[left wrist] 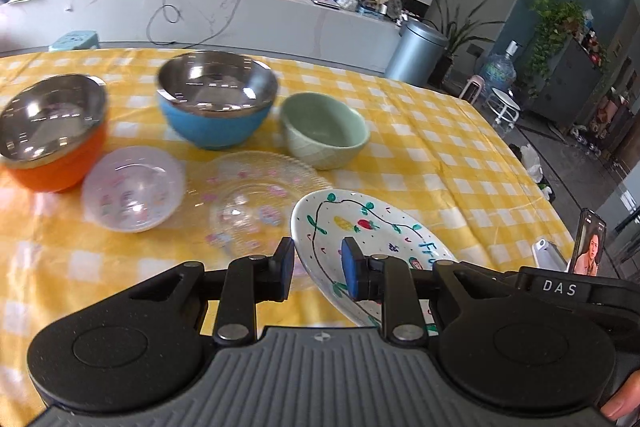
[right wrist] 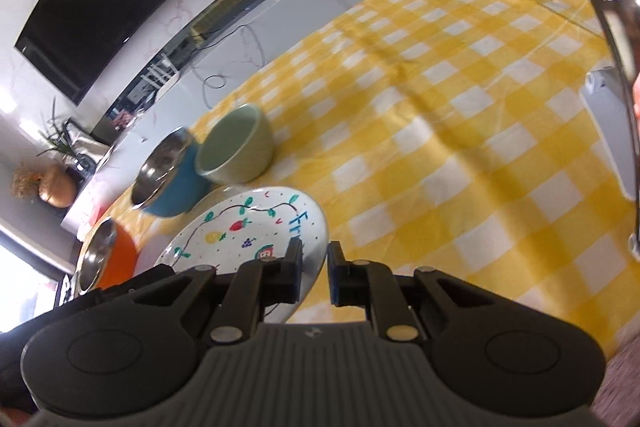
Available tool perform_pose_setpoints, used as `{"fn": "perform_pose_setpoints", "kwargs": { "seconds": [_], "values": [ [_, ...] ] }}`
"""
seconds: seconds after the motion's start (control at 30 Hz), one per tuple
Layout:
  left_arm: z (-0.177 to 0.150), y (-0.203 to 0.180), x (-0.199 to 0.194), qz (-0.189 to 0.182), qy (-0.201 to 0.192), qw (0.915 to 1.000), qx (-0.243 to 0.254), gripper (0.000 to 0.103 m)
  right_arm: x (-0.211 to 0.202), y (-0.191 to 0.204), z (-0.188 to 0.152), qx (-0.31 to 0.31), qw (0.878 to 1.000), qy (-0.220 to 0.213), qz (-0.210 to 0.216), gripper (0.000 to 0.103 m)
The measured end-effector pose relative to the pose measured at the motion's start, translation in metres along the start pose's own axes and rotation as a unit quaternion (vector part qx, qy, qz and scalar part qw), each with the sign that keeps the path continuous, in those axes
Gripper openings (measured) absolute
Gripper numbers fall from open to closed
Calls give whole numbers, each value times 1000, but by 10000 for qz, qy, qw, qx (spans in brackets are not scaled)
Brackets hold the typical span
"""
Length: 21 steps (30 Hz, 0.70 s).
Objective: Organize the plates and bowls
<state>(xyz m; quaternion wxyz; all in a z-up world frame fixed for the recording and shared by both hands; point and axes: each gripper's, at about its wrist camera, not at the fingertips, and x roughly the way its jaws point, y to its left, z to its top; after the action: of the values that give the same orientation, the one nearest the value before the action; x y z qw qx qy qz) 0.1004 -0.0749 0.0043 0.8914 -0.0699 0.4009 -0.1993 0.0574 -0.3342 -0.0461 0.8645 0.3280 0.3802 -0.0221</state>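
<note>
A white plate painted with fruit is tilted above the yellow checked tablecloth. My left gripper straddles its near-left rim, jaws partly open. My right gripper straddles its right rim, jaws narrowly apart around the edge. Behind stand a clear glass plate, a small clear bowl, an orange steel-lined bowl, a blue steel-lined bowl and a pale green bowl.
A phone on a white stand sits at the table's right edge; the phone also shows in the right wrist view. A grey bin and a long white counter lie beyond the table.
</note>
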Motion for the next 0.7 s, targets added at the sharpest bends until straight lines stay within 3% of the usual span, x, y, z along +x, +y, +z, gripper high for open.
{"fn": "perform_pose_setpoints", "kwargs": {
  "seconds": [0.4, 0.7],
  "values": [
    [-23, 85, -51, 460, -128, 9973, -550, 28, 22, 72, -52, -432, 9965, 502, 510, 11],
    [-41, 151, -67, 852, -174, 9889, -1207, 28, 58, 127, -82, -786, 9898, 927, 742, 11]
  ]
}}
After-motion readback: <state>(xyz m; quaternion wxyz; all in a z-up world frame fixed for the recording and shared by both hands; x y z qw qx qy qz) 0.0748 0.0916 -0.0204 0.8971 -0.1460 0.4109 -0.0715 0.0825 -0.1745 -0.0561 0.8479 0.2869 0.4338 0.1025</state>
